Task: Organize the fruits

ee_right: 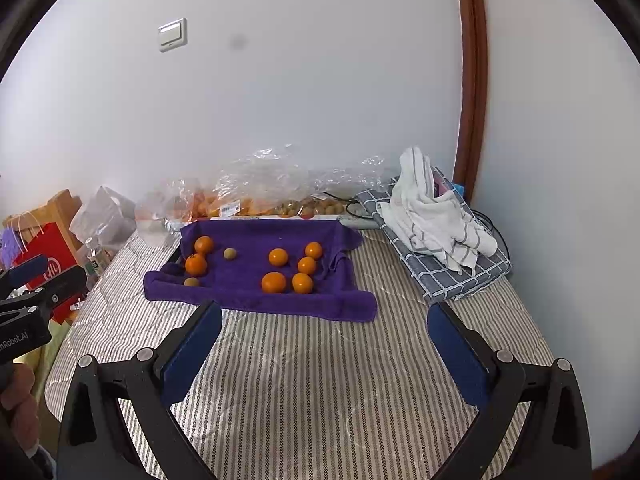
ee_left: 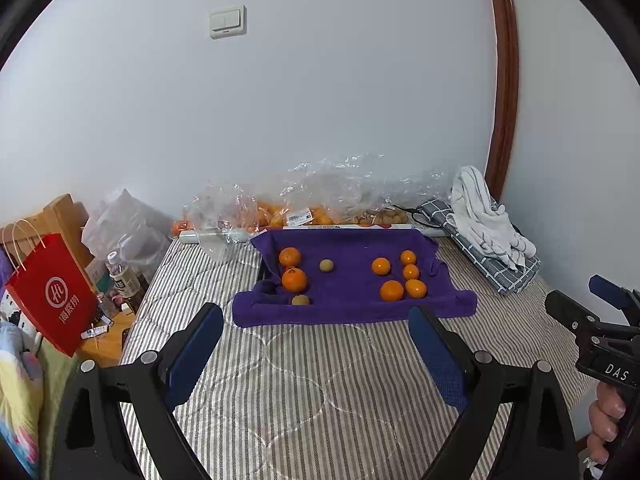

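Striped bedding (ee_left: 320, 380) fills the lower half of the left wrist view, running up to a pale wall (ee_left: 320, 100). At mid-frame lies a purple towel (ee_left: 352, 312) whose raised edges form a shallow tray; on it sit two large oranges (ee_left: 294, 280) and two small greenish fruits (ee_left: 326, 265) toward the left, and five smaller oranges (ee_left: 392, 290) clustered toward the right. Behind it, clear plastic bags (ee_left: 320, 196) hold more fruit. The left gripper (ee_left: 316, 356) hangs low in the frame, its jaws spread wide with nothing between them, well short of the towel; the right gripper (ee_left: 600, 320) enters at the right edge, its opening not clear from this angle. A red paper bag (ee_left: 52, 292) stands at the left, past the bed's edge. In the right wrist view the same towel (ee_right: 260, 300) sits centre-left, and the right gripper (ee_right: 324, 356) is likewise wide open and holds nothing, near the towel's front hem. A folded checked cloth (ee_right: 440, 276) under a white striped towel (ee_right: 436, 216) occupies the right side. Sorting looks partly done, since greenish fruits mix with the left group; the next move likely calls for reaching over the front hem to one fruit. Open bedding in front gives free approach; the raised back fold and bags leave little room behind.
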The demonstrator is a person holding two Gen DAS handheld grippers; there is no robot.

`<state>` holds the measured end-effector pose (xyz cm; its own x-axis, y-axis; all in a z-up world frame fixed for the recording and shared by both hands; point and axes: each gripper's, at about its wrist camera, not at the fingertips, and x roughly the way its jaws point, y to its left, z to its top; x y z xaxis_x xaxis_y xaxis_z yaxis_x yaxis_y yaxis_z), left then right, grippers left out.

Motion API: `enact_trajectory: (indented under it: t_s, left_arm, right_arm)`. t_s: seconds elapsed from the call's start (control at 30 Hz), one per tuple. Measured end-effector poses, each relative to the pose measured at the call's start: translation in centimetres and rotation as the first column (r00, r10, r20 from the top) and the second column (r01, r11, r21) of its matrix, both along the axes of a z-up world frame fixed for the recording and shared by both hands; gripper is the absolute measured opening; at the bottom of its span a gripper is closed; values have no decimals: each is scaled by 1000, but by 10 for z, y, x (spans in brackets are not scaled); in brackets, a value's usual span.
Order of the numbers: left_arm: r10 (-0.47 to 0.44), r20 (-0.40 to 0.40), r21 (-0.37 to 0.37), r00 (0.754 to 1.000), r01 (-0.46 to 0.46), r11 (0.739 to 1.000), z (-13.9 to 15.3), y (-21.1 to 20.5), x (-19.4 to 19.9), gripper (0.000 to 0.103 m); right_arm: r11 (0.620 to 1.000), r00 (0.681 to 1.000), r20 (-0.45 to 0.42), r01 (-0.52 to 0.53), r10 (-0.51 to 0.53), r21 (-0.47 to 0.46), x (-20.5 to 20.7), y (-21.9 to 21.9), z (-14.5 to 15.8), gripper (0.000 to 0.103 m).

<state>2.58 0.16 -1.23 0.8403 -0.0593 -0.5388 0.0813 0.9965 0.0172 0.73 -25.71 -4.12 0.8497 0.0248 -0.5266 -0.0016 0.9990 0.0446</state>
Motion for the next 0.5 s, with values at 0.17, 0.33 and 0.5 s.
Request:
enact_trajectory:
  t_s: [0.17, 0.33, 0.5]
  left_arm:
    - [0, 1, 1, 1000, 0, 1000, 1, -4, -1, 94]
    - [4, 1, -1, 1000, -4, 1000, 0, -6, -2, 94]
    - [4, 1, -2, 1000, -4, 1000, 0, -6, -2, 94]
  right_arm:
    - [1000, 1000, 0, 2, -2, 2, -1, -1, 0, 101]
    - [1000, 1000, -1, 5, -5, -1, -2, 0, 0, 101]
    - [1000, 1000, 2, 8, -8, -1, -4, 1, 2, 101]
